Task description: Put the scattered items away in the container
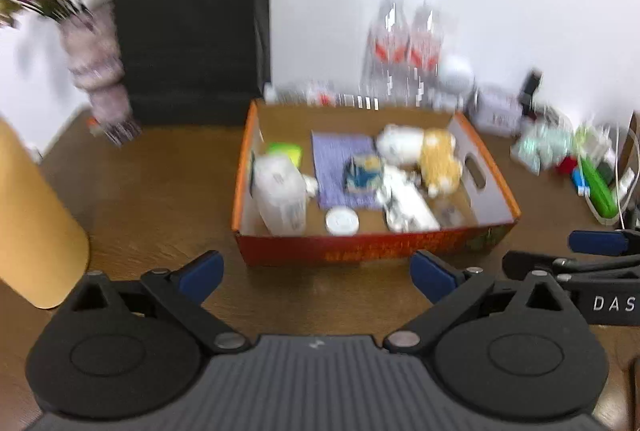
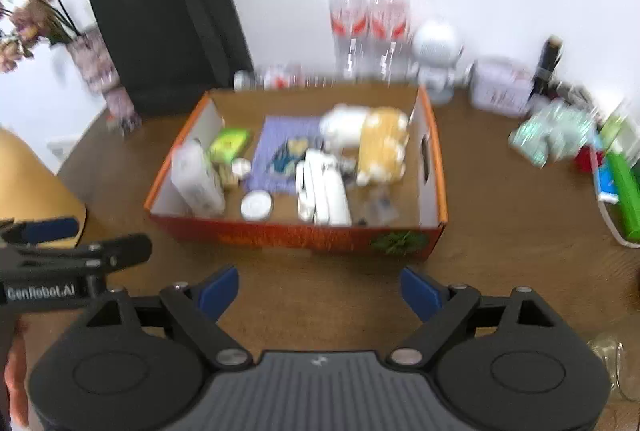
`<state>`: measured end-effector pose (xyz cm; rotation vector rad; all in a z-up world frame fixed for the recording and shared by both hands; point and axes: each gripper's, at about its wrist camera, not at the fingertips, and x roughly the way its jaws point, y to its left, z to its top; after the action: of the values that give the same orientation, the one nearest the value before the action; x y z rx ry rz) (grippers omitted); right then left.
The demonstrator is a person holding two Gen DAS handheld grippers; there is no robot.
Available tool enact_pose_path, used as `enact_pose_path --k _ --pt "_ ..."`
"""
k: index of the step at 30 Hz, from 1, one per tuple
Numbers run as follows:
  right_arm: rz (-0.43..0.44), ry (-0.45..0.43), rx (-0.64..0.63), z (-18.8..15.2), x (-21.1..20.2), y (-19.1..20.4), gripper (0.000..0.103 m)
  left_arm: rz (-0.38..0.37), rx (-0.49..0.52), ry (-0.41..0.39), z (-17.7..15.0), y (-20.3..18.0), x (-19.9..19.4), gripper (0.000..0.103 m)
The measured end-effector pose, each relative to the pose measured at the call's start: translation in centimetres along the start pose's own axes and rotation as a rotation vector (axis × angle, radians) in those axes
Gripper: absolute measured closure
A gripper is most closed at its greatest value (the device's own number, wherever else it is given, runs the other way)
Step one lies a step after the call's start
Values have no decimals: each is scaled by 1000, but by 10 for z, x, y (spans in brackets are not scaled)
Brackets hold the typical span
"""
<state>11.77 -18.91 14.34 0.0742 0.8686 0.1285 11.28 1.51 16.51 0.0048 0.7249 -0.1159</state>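
Holding both tools above the near edge of the brown wooden table [image 2: 500,231], I see my left gripper [image 1: 316,277] with its blue-padded jaws spread wide and nothing between them. My right gripper [image 2: 320,291] is the same, wide apart and empty over bare wood.

At the far left corner of the table stands a pink patterned vase with dried flowers [image 2: 94,65], and beside it a tall black paper bag [image 2: 168,23] against the white wall. In the middle of the table sits the orange cardboard box [image 2: 296,233], open at the top. Along its left wall leans a clear plastic bottle [image 2: 198,179], with a small green packet [image 2: 228,147] behind it. A round white lid [image 2: 256,206] lies close to the front wall. A purple cloth [image 2: 280,147] covers the middle of the floor, with a blue and yellow item [image 2: 288,157] on it that is too blurred to name. Right of it lies a white oblong device [image 2: 324,191], and near the right wall a white and yellow plush toy [image 2: 372,143].

Behind the box, along the far edge, stand two clear water bottles with red labels [image 2: 368,19]. At the right edge I see a green tube [image 2: 626,191].
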Motion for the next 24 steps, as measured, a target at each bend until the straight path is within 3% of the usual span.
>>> enact_pose_path --k 4,7,9,10,12,14,16,19,24 --pt "8 -274 -74 -61 -29 9 6 57 30 -266 -58 -6 -41 0" --pt "20 -373 -99 -108 -36 12 5 89 -7 -412 -108 -6 -59 0" --pt "17 -446 -114 -139 -38 12 5 67 -23 -478 -142 -3 -64 0" --pt "13 -476 -123 -155 -38 12 4 48 -17 -475 -157 -2 -63 0" --pt "7 -477 -109 -179 -34 11 0 28 10 -386 -176 -2 -52 0" --pt "2 -386 -96 -194 -22 11 0 48 2 -257 -190 2 -37 0" --pt "-21 -309 -105 -207 -9 14 0 56 -33 -177 -201 8 -26 0" --pt "-52 -269 -94 -227 1 19 0 64 -59 -151 -210 16 -19 0" --pt "-12 -211 -108 -235 17 24 0 72 -28 -105 -212 8 -4 0"
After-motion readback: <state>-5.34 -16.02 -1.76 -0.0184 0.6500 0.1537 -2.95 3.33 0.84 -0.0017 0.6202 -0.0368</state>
